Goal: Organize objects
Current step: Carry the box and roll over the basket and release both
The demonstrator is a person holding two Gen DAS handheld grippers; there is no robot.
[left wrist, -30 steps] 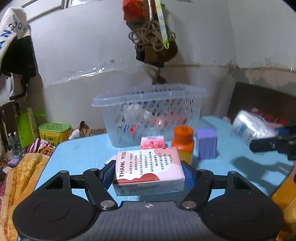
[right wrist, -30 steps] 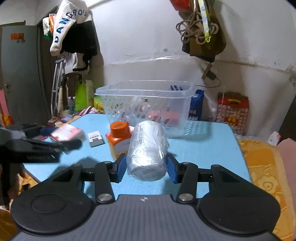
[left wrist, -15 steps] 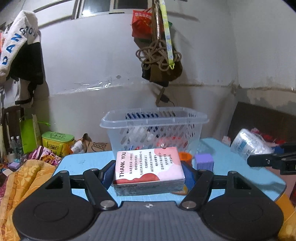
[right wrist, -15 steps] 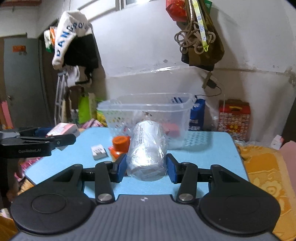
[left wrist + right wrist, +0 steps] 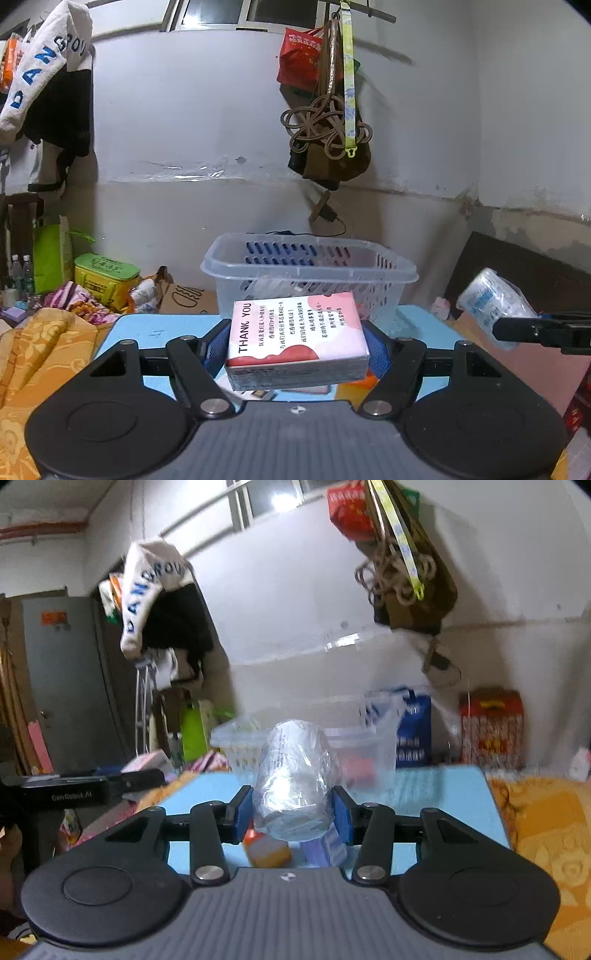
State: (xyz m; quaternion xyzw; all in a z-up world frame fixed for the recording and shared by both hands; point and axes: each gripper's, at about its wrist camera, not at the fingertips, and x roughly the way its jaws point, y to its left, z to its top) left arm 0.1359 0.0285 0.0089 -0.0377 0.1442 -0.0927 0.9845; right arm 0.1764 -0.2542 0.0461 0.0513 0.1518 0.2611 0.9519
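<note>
My left gripper [image 5: 297, 341] is shut on a pink and white "THANK YOU" card box [image 5: 295, 334] and holds it above the blue table [image 5: 147, 328], in front of the clear plastic basket [image 5: 308, 266]. My right gripper [image 5: 293, 806] is shut on a plastic-wrapped white roll [image 5: 295, 779], held above the table [image 5: 436, 797]. The basket [image 5: 369, 738] stands behind it, blurred. The right gripper with its roll [image 5: 493, 301] shows at the right of the left wrist view. The left gripper with its box [image 5: 147, 762] shows at the left of the right wrist view.
An orange-capped bottle [image 5: 267, 851] and a purple box [image 5: 325, 849] sit on the table under the right gripper. Orange bedding [image 5: 33, 354] lies to the left, and also to the right in the right wrist view [image 5: 546, 812]. Bags and rope [image 5: 325, 125] hang on the wall above the basket.
Both grippers have risen with their loads. The table objects have dropped below the fingers in both views, and the basket now sits lower in view.
</note>
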